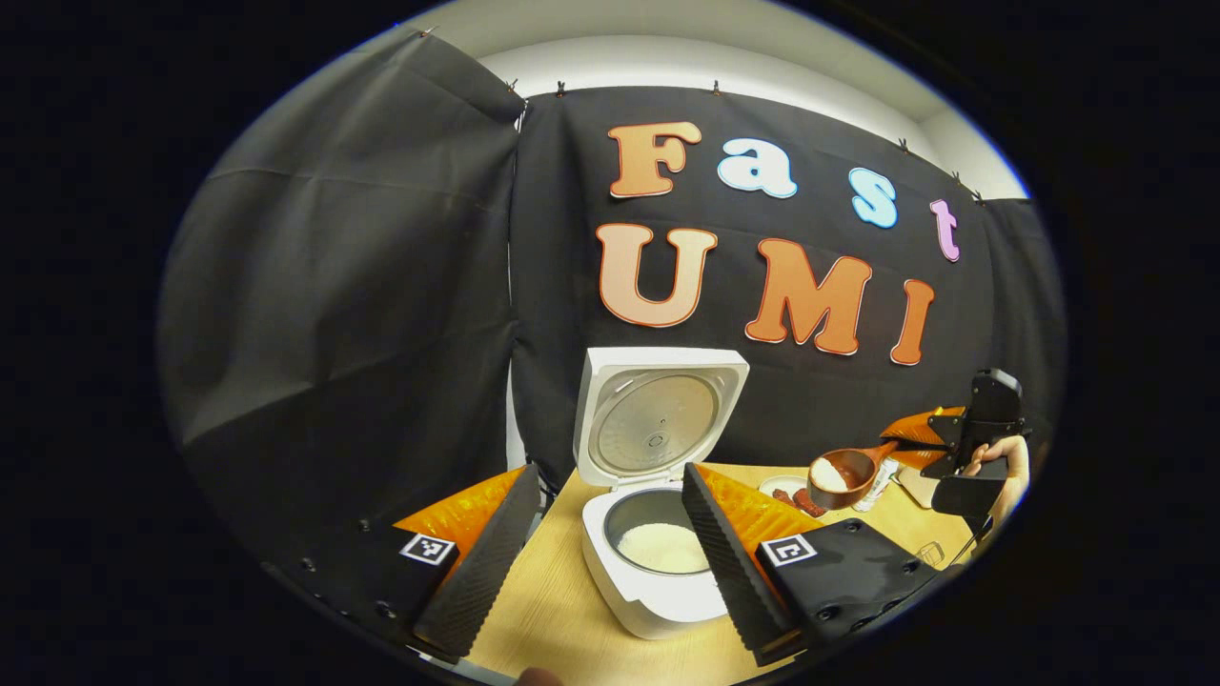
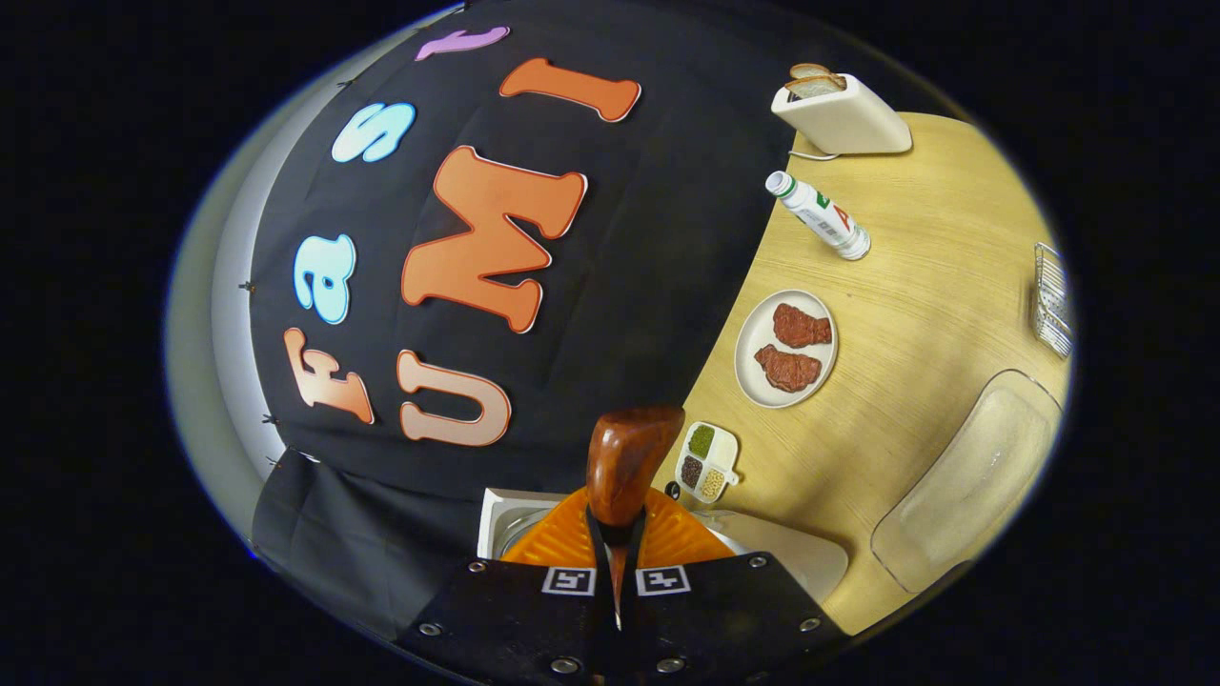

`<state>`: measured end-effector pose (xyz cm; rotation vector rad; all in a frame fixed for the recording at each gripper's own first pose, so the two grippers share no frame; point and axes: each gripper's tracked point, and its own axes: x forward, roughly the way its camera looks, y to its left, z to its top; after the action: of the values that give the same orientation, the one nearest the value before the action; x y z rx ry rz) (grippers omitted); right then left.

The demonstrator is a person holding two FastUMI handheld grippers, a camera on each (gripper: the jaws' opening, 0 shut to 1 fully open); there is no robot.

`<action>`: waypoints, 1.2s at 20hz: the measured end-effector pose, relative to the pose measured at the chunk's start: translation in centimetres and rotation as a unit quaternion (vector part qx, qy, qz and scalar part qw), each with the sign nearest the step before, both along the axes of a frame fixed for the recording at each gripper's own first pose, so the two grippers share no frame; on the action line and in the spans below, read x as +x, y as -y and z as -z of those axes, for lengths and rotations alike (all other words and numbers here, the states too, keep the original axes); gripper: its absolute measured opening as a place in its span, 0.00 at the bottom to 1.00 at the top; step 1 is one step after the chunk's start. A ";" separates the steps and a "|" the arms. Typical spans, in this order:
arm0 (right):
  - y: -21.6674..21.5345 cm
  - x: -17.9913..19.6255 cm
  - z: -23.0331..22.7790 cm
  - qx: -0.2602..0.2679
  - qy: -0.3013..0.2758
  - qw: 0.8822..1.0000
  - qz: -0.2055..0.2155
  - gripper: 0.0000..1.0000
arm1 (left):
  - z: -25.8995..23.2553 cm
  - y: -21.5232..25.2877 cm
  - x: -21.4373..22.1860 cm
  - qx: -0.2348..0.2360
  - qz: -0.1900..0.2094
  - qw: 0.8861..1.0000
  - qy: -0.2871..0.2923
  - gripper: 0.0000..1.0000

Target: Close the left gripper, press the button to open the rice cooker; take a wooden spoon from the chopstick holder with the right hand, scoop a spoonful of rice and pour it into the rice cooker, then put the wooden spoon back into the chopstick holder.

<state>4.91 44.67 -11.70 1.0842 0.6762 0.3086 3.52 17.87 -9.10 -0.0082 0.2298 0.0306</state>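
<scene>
The white rice cooker (image 1: 658, 610) stands on the table with its lid (image 1: 658, 419) raised upright, and white rice lies in its inner pot (image 1: 662, 548). My left gripper (image 1: 610, 476) is open just in front of it, one finger on each side of the pot, touching nothing. To the cooker's right, my right gripper (image 1: 939, 443) is shut on the handle of the wooden spoon (image 1: 843, 474). The spoon's bowl holds white rice and hangs above the table. In the right gripper view the spoon (image 2: 624, 462) sticks out from between the shut fingers of that gripper (image 2: 615, 524), with the cooker's edge (image 2: 810, 557) below.
A plate with two pieces of meat (image 2: 786, 348), a small divided dish of grains (image 2: 707, 462), a lying bottle (image 2: 820, 214) and a toaster (image 2: 843, 114) are on the wooden table (image 2: 915, 286). A clear glass tray (image 2: 972, 476) and a wire rack (image 2: 1048, 300) sit near its edge.
</scene>
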 end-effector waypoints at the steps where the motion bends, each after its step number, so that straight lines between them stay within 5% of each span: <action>1: -0.8 0.2 -0.2 -0.006 0.005 1.000 -0.003 0.01 | 0.2 -0.3 0.1 -0.001 0.000 1.000 0.000 1.00; 9: -5.3 2.0 -0.1 -0.081 0.057 0.995 -0.016 0.01 | 0.4 -1.0 0.7 -0.001 0.003 1.000 -0.001 1.00; 24: -11.3 1.2 -0.2 -0.198 0.173 0.961 -0.084 0.01 | 0.9 -1.5 0.4 -0.013 0.022 1.000 -0.002 1.00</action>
<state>6.11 56.00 -11.47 0.5711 0.4869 0.4745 3.93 19.33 -9.99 -0.0294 0.2341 -0.0164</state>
